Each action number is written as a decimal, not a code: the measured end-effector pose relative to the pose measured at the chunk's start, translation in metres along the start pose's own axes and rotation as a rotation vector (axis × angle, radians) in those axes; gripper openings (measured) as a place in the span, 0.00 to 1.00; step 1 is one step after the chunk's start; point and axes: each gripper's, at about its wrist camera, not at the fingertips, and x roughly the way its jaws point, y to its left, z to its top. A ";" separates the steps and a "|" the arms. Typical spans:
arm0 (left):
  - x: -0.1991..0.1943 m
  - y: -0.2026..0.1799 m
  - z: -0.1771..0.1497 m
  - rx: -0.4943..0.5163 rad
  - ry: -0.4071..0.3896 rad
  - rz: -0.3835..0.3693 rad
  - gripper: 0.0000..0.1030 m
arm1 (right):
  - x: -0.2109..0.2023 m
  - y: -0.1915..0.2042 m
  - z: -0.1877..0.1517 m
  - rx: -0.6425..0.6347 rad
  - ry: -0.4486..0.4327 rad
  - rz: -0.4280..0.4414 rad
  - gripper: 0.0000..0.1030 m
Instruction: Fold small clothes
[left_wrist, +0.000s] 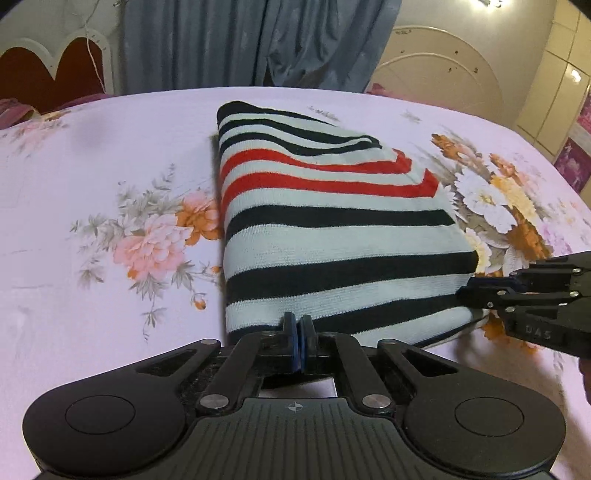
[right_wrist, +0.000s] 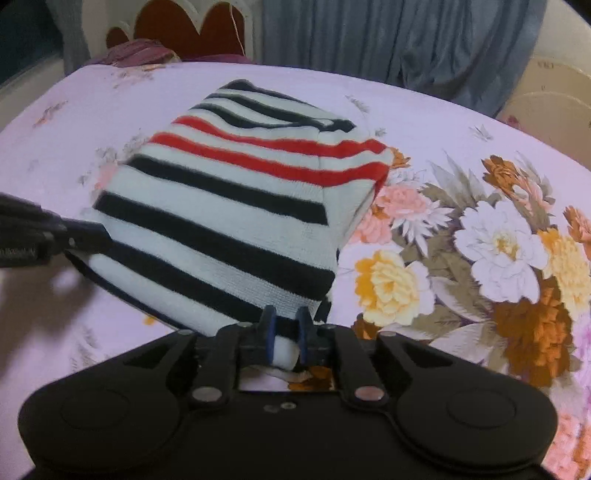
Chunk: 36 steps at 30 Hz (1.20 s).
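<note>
A red headboard (left_wrist: 48, 74) with a white scalloped frame stands at the far left behind the bed, with a dark purple cloth (right_wrist: 140, 51) bunched near it. The floral bedsheet (left_wrist: 110, 155), pale lilac with pink, orange and white flowers, covers the bed. On it, roughly at the middle, lies the striped garment (left_wrist: 325, 221), white with navy bands and two red ones, already folded into a compact bundle with its near edge lifted slightly off the sheet. The left tool (left_wrist: 298, 325) is clamped tight on the near hem of the garment toward its left corner, its blue pads pressed together with only a thin edge of fabric caught between them. Just right of it, the right tool (right_wrist: 287, 325) grips the near right corner of the garment, a thicker white wad of fabric pinched between its two fingers, which stand a little apart around it. In the left wrist view the right tool comes in from the right edge at the garment's near right corner. Behind the bed hangs a grey-blue curtain (left_wrist: 258, 40), and at the far right stands a cream wardrobe (left_wrist: 443, 70) with arched panels.
</note>
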 end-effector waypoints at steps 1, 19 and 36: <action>0.000 -0.001 0.000 0.000 -0.001 0.005 0.02 | -0.001 0.000 0.002 0.006 0.007 -0.004 0.09; -0.011 -0.013 0.056 0.039 -0.158 0.104 0.70 | -0.016 -0.024 0.041 0.106 -0.161 0.007 0.30; 0.052 0.003 0.077 -0.040 -0.018 0.071 0.71 | 0.025 -0.002 0.083 0.000 -0.164 -0.028 0.19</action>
